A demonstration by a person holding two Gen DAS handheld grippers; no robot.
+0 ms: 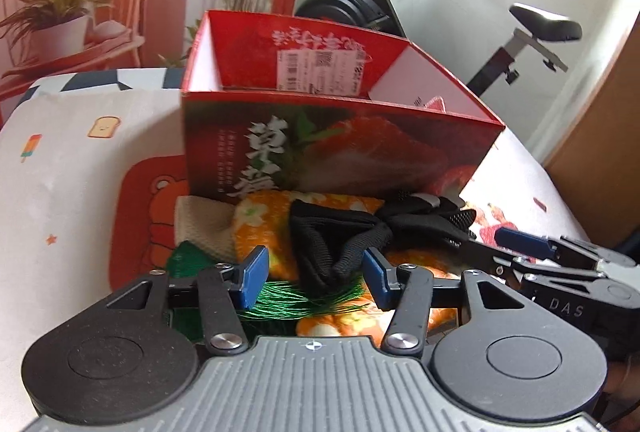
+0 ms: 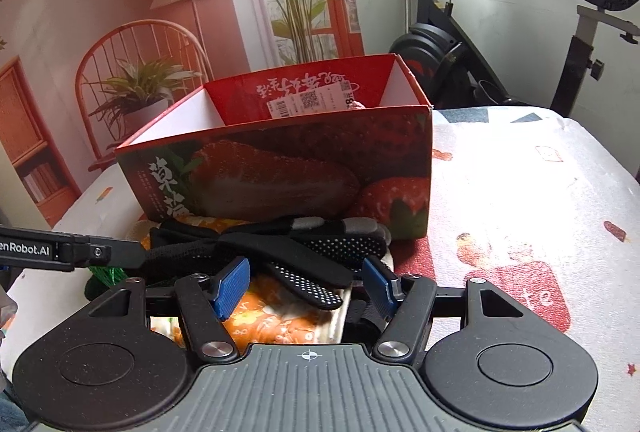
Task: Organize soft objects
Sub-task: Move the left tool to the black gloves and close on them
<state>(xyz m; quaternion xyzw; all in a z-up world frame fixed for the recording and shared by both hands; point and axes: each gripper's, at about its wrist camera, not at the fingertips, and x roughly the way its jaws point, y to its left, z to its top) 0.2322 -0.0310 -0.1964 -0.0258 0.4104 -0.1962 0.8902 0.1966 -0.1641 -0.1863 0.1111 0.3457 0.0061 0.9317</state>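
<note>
Red strawberry-print box (image 1: 340, 147); black white-dotted glove (image 2: 320, 252); orange floral cloth (image 1: 264, 216); green thread (image 1: 288, 298).

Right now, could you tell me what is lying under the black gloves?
Under the black gloves lies an orange floral cloth, with a cream cloth and green thread beside it. What lies beneath the orange cloth is covered.
</note>
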